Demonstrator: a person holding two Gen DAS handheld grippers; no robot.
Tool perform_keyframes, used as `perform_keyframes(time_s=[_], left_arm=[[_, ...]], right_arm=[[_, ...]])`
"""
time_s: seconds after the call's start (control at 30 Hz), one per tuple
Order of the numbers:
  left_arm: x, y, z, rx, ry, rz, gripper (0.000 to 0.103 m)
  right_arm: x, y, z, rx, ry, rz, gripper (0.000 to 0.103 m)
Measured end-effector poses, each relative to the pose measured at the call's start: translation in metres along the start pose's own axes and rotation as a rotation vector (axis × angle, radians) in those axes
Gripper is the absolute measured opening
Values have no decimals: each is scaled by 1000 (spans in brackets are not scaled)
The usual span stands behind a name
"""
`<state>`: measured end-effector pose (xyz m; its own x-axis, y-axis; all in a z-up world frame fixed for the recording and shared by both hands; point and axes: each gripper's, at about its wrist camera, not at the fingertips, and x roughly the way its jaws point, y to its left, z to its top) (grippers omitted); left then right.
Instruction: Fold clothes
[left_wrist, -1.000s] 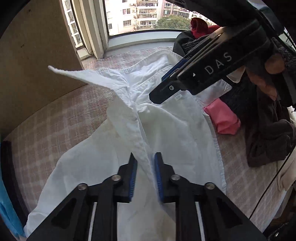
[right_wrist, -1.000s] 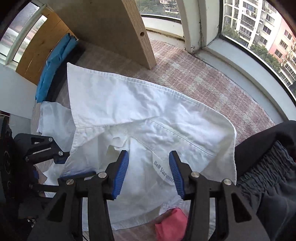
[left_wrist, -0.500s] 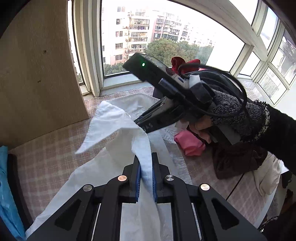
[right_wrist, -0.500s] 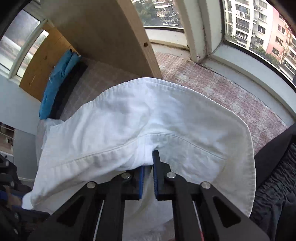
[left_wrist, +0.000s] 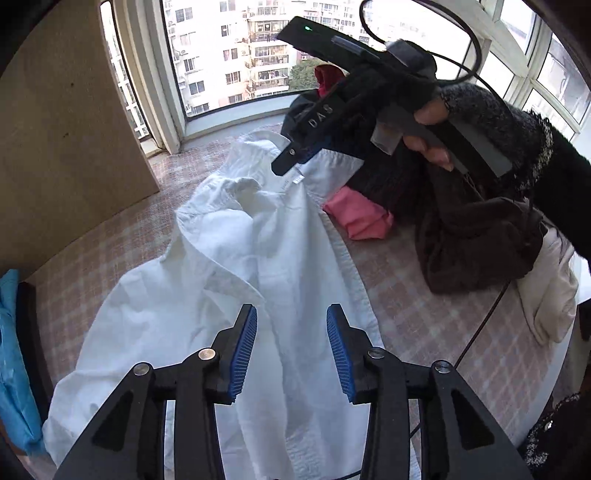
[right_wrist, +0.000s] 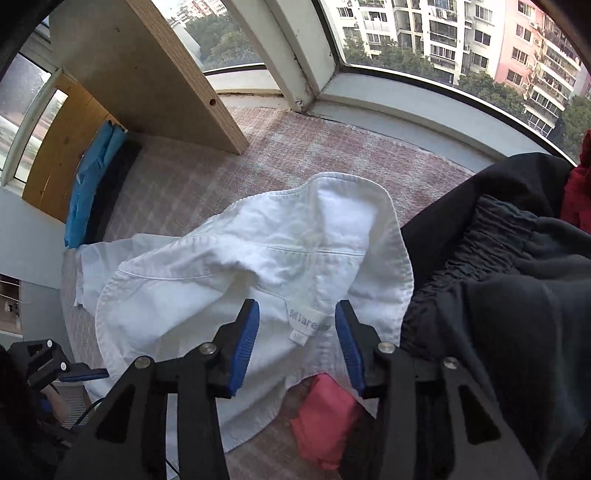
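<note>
One crumpled white cotton shirt (left_wrist: 229, 280) lies on the pink checked cloth surface (left_wrist: 417, 314), lower hem cut off by the frame. Left gripper (left_wrist: 291, 345) has its jaws spread wide over the shirt, empty. Right gripper (right_wrist: 295, 334) is also wide apart, empty, above the collar label (right_wrist: 304, 325); label text only partly readable. Right of the shirt: one pink folded garment (right_wrist: 325, 417), partly hidden, and a dark clothes pile (right_wrist: 517, 280). Left of the shirt: one blue cloth (right_wrist: 90, 184), cut off.

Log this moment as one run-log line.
left tool: open | right tool: open | white shirt: crumpled on bed, unfolded | step: regrasp
</note>
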<state>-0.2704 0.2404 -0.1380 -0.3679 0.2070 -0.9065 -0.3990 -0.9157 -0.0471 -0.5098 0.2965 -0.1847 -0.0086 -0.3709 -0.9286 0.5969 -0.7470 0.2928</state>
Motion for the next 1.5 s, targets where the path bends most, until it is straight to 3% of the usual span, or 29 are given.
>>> perform_keyframes(time_s=[0.1, 0.23, 0.37, 0.47, 0.53, 0.73, 0.83, 1.0, 1.07, 1.13, 1.23, 1.4, 1.5], left_arm=[[34, -23, -14, 33, 81, 4, 38], [42, -34, -33, 30, 123, 19, 38], [-4, -21, -46, -44, 49, 30, 38], [-25, -10, -53, -100, 24, 57, 38], [-26, -6, -60, -132, 30, 59, 38], [-29, -20, -92, -137, 57, 69, 38], [-41, -27, -115, -141, 67, 110, 38], [-48, -20, -161, -206, 119, 176, 39], [-45, -14, -177, -255, 137, 166, 39], [-43, -13, -188, -278, 145, 168, 40], [-42, -16, -197, -289, 136, 148, 48], [-43, -33, -205, -260, 137, 120, 49], [-45, -41, -211, -248, 154, 133, 49]], right_arm=[[10, 2, -2, -67, -10, -23, 42], [23, 10, -2, -161, 15, -251, 40], [-18, 12, 5, -101, -80, -103, 42], [-33, 26, 16, -64, -65, 52, 54], [-23, 43, 24, -45, -7, 121, 57], [22, 102, 27, -98, 176, 4, 57], [32, 120, 27, -81, 240, 48, 57], [43, 141, 19, -174, 263, -84, 57], [42, 138, 15, -183, 255, -92, 45], [35, 128, 12, -161, 225, -54, 13], [14, 106, 6, -109, 152, 30, 7], [-25, 50, -7, 47, 41, 152, 7], [-14, 18, -18, 102, 50, 79, 7]])
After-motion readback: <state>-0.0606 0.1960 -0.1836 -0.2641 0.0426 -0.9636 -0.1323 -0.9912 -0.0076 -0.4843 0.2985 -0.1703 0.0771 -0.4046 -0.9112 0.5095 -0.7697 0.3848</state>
